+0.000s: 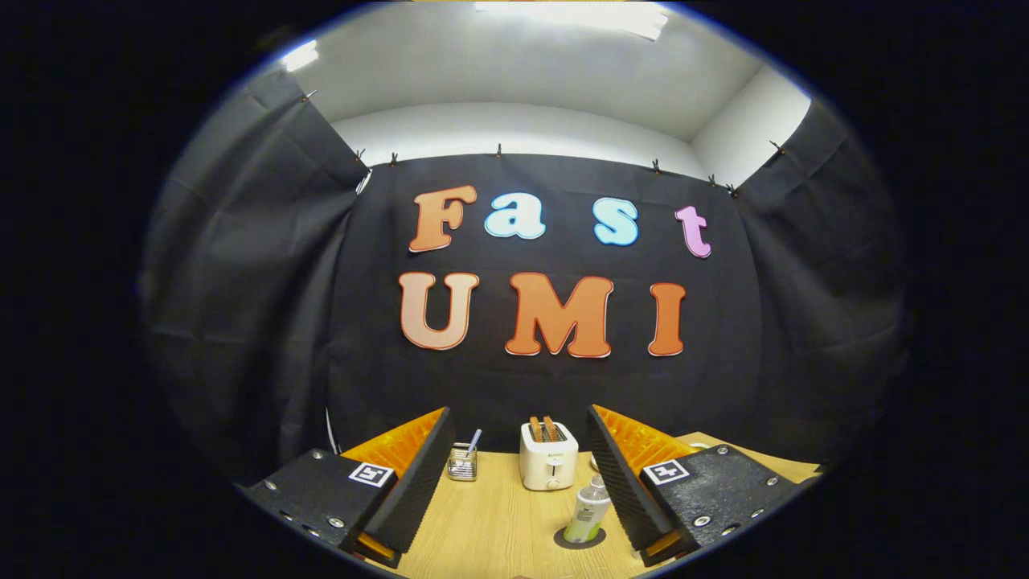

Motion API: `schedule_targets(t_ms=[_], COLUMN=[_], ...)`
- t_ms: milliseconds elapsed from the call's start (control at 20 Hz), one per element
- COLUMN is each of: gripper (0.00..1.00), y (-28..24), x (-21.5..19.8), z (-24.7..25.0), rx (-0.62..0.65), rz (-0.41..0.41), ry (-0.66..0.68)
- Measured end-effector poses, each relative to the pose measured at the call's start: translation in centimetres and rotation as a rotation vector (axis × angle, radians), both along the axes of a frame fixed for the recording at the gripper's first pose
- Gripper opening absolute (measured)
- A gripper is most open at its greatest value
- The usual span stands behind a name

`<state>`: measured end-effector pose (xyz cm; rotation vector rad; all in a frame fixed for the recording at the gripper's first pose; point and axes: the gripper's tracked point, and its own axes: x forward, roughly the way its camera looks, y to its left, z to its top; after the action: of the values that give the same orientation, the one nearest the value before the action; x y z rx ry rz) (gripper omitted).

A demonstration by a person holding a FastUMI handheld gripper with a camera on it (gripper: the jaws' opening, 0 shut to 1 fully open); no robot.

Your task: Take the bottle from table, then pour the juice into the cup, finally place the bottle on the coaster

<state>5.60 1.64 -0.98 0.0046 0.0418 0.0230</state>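
Standing on coaster [580,539], bottle [588,511] between spread tongs [518,482], beside right finger, untouched.

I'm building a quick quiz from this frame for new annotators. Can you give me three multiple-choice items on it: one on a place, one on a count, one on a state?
1. Where does the bottle stand?
A. on a dark round coaster, beside the right finger
B. on top of the toaster
C. inside the glass holder

2. How many toast slices stick out of the toaster?
A. none
B. two
C. four

3. How is the gripper set?
A. shut on the bottle
B. shut on nothing
C. open, gripping nothing

Answers: 1 A, the bottle's base sits on the dark disc on the table. 2 B, two brown slices show in the slots. 3 C, the fingers stand wide apart, with the toaster seen between them.
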Motion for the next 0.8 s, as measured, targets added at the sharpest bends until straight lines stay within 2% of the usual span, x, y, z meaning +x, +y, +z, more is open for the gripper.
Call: schedule_targets(t_ms=[800], gripper=[0.97], y=[1.8], x=[-1.6], z=[2.3], rx=[0.032], rz=[0.007], ry=[-0.024])
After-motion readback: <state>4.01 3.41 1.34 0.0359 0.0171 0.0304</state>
